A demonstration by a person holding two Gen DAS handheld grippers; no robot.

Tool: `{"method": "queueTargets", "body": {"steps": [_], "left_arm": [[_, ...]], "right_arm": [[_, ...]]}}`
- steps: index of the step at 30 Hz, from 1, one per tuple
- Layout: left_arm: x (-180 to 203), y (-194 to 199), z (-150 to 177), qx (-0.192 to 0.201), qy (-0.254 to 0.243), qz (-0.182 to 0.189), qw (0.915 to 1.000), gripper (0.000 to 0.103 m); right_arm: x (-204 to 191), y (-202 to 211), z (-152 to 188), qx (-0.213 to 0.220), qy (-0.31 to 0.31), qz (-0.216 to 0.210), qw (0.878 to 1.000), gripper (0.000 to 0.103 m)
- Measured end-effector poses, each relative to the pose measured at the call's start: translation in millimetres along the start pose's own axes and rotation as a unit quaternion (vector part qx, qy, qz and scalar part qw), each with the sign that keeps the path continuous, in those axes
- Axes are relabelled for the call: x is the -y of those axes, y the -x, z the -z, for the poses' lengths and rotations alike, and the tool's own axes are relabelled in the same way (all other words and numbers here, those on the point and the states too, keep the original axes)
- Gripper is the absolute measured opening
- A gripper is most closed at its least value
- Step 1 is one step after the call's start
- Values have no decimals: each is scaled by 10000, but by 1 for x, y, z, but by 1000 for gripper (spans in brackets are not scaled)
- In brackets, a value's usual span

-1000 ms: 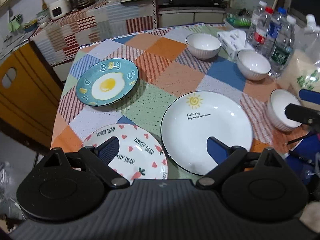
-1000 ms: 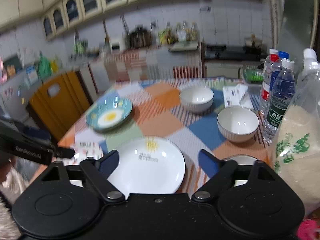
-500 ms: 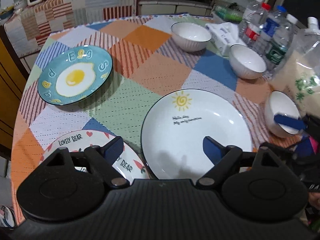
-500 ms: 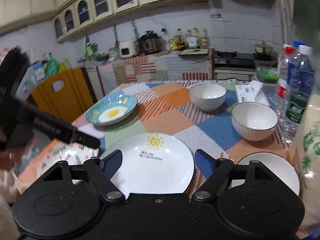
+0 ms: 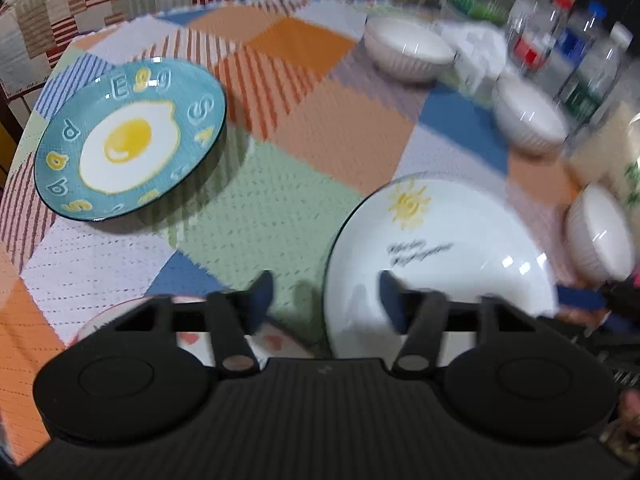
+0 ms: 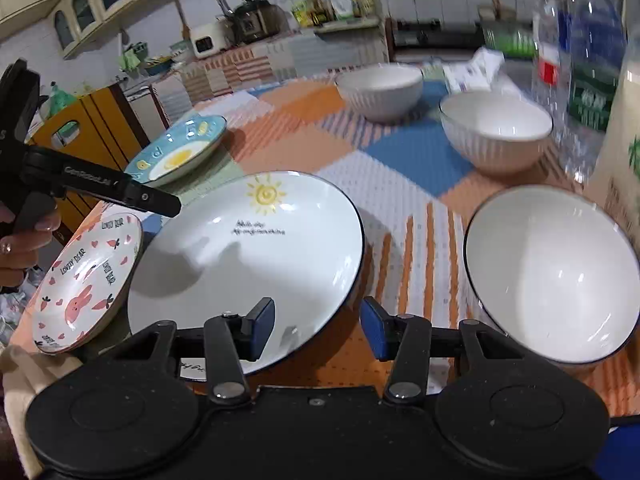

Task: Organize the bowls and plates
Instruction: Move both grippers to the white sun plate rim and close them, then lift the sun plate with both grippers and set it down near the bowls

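A large white sun plate [image 5: 436,256] [image 6: 248,256] lies at the table's near middle. A blue egg plate [image 5: 128,140] [image 6: 180,152] lies far left. A small pink bunny plate [image 6: 88,280] [image 5: 192,336] sits near left. Three white bowls stand right: near [image 6: 556,276] [image 5: 600,232], middle [image 6: 496,132] [image 5: 528,116], far [image 6: 380,88] [image 5: 408,48]. My left gripper [image 5: 326,300] is open, low between the bunny plate and the sun plate. My right gripper [image 6: 318,326] is open over the sun plate's near right rim.
Water bottles [image 6: 580,52] [image 5: 568,48] and a rice bag [image 6: 624,128] stand at the right edge. A tissue pack [image 6: 472,68] lies behind the bowls. The patchwork cloth [image 5: 304,128] covers the table. A yellow chair [image 6: 88,124] stands at the left.
Both grippers have moved forward and down toward the plates. The right gripper has come close to the sun plate's rim. Both sets of fingers have narrowed a little.
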State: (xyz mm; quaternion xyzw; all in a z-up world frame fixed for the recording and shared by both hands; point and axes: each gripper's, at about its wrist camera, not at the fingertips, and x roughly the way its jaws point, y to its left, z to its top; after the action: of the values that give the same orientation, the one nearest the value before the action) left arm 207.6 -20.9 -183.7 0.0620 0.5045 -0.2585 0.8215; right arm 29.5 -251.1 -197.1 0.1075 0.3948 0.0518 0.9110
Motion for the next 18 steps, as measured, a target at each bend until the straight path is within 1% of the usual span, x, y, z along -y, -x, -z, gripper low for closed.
{"method": "queueTargets", "body": {"steps": [1, 2, 3, 5, 6, 7, 8, 9, 10, 12, 14, 15, 16, 18], "left_arm": [[0, -1, 0, 20, -42, -26, 10000, 44], [-1, -1, 1, 57, -60, 20, 10000, 43], [-2, -2, 0, 59, -39, 69, 10000, 38], [-4, -6, -1, -31, 1, 148, 9999, 35], [-4, -8, -2, -65, 11, 199, 9998, 28], [-4, -10, -2, -119, 18, 247, 9996, 23], [-3, -13, -2, -187, 20, 303, 9994, 21], [-3, -16, -1, -265, 35, 363, 9990, 14], [-2, -19, -1, -312, 63, 353, 9989, 13], [2, -19, 2, -261, 114, 254, 9993, 14], [8, -18, 3, -255, 168, 59, 9995, 14], [12, -18, 3, -248, 120, -52, 9996, 15], [14, -18, 3, -246, 122, -115, 9996, 15], [13, -18, 3, -257, 225, -116, 9993, 15]], "right_arm": [[2, -1, 1, 24, -94, 35, 9999, 51], [4, -3, 2, 24, -172, 53, 9998, 44], [6, -5, 3, -24, -224, 33, 9997, 36], [11, -7, 4, -35, -420, -75, 9991, 29], [13, -8, 4, -37, -518, -149, 9985, 24], [13, -9, 5, -48, -590, -216, 9980, 21], [14, -10, 4, -68, -655, -238, 9975, 20], [15, -11, 4, -100, -740, -256, 9969, 20], [15, -12, 4, -126, -807, -279, 9963, 20], [18, -15, 3, -210, -975, -366, 9943, 20], [19, -19, 2, -294, -1045, -462, 9930, 20], [19, -21, 3, -310, -1020, -487, 9931, 21], [17, -22, 3, -239, -922, -470, 9943, 21], [15, -22, 4, -192, -814, -476, 9954, 22]]}}
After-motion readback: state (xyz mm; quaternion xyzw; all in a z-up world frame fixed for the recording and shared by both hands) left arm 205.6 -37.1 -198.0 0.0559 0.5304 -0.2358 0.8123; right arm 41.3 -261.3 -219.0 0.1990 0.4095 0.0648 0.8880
